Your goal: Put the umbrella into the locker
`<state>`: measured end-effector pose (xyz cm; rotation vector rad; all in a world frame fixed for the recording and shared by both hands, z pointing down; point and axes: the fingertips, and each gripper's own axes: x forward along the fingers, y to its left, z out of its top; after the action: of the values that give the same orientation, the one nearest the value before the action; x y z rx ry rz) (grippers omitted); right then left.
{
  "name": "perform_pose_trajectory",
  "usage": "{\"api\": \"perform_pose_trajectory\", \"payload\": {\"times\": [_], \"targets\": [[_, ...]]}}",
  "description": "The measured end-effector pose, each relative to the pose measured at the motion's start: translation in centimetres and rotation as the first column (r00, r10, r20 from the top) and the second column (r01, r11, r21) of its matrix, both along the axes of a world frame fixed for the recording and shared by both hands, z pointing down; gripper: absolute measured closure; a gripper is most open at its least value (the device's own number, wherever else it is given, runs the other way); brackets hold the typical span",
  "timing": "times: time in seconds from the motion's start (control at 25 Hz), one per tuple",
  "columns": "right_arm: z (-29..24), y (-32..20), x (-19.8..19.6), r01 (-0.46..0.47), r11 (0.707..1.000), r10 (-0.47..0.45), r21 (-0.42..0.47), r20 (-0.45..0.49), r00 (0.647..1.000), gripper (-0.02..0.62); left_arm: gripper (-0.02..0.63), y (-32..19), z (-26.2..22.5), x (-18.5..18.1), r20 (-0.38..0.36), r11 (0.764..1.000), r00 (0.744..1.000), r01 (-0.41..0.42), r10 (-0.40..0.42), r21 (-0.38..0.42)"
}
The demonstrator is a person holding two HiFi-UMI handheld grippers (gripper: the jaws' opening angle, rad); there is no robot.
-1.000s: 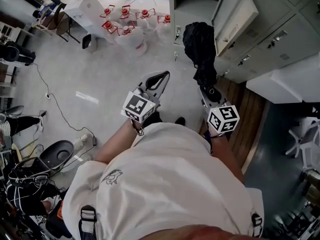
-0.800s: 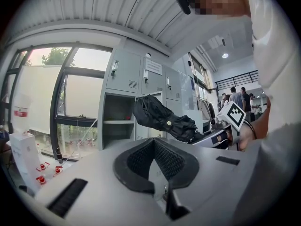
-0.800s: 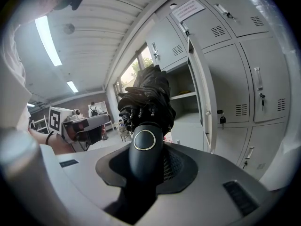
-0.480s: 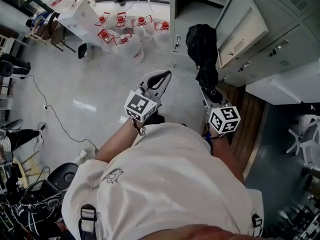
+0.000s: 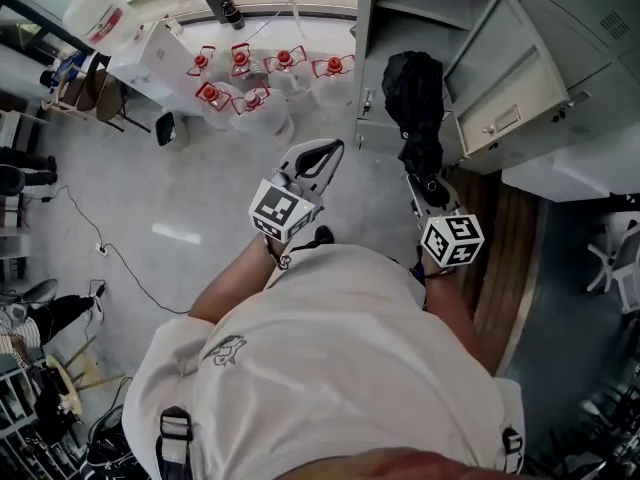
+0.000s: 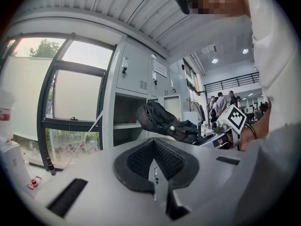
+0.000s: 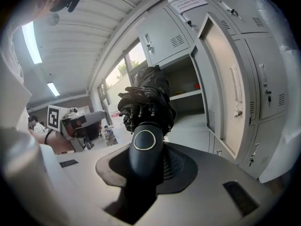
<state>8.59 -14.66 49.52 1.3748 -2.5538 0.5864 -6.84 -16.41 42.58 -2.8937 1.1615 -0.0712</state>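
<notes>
A folded black umbrella sticks out ahead of my right gripper, which is shut on its rounded black handle. The bundled canopy points at the open grey locker compartment, whose door swings out to the right. In the right gripper view the shelf inside the locker shows just behind the umbrella. My left gripper is held beside it on the left, level, shut with nothing between its pads. From the left gripper view the umbrella lies in front of the compartment.
Several clear water jugs with red caps stand on the floor left of the lockers, by a white cabinet. Closed locker doors fill the right. A cable runs across the floor. People stand far off.
Both grippers and the person have moved towards the lockers, so the umbrella's tip is now closer to the open compartment. The right grip on the handle is unchanged.
</notes>
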Motion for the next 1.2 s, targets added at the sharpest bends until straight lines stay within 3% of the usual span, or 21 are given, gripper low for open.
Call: {"api": "perform_pose_trajectory", "payload": {"times": [0.48, 0.96, 1.2], "targets": [[-0.5, -5.0, -3.9, -0.086, 0.996, 0.086, -0.003, 0.006, 0.996, 0.457, 0.594, -4.5, 0.1, -6.0, 0.002, 0.999, 0.999, -0.036, 0.036, -0.003], [-0.6, -13.3, -1.6, -0.064, 0.998, 0.064, 0.004, 0.007, 0.998, 0.457, 0.594, -11.7, -0.2, -3.4, 0.01, 1.0, 1.0, -0.013, 0.013, 0.008], [-1.2, -18.1, 1.2, -0.052, 0.999, 0.052, 0.015, -0.015, 0.999, 0.457, 0.594, -16.0, -0.6, 0.0, 0.013, 0.999, 1.0, -0.028, 0.028, 0.026]]}}
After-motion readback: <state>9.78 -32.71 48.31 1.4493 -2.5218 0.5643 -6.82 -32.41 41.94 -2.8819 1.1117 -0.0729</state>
